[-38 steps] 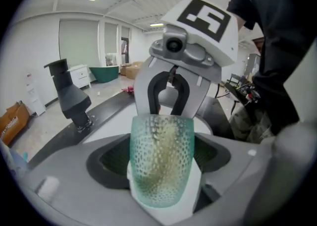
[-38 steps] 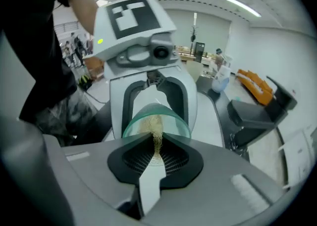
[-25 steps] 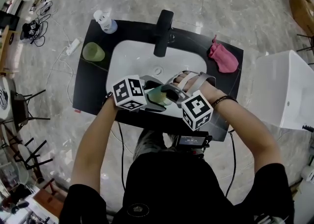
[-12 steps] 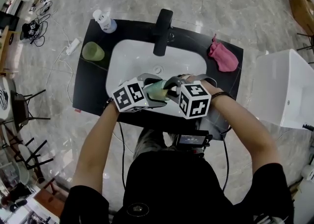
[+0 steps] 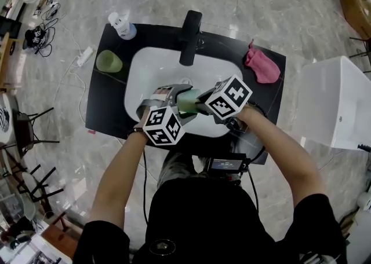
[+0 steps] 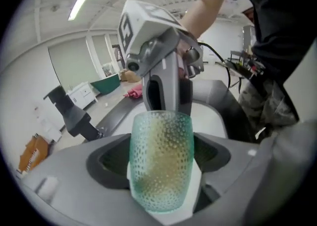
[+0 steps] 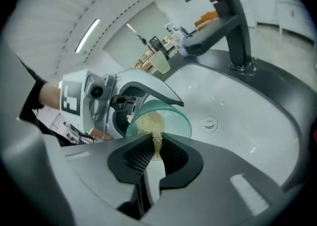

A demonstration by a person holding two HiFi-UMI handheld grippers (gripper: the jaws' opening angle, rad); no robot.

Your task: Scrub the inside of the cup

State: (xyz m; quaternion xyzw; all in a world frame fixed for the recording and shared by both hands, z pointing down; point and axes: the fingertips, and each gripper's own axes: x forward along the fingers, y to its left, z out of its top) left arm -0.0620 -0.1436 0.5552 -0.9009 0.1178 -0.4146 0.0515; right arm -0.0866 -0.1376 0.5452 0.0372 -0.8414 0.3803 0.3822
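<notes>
A teal dimpled glass cup (image 5: 186,102) is held over the white sink (image 5: 152,67), with my left gripper (image 5: 175,99) shut on its sides. In the left gripper view the cup (image 6: 161,165) stands between the two pads, a yellowish mass showing through its wall. My right gripper (image 5: 200,106) points into the cup's mouth. It is shut on a yellow scrub pad (image 7: 151,123), which reaches inside the cup (image 7: 171,121). The pad's far end is hidden by the cup's wall.
A black faucet (image 5: 191,37) rises behind the basin on the black counter (image 5: 116,92). A green cup (image 5: 109,61) and a small bottle (image 5: 123,25) stand at the counter's left, and a pink cloth (image 5: 262,66) lies at its right. A white box (image 5: 339,106) stands beside the counter.
Both grippers have rolled about the cup: the left marker cube swung down toward me, the right one swung up. The pad stays inside the cup, which has shifted slightly toward the basin.
</notes>
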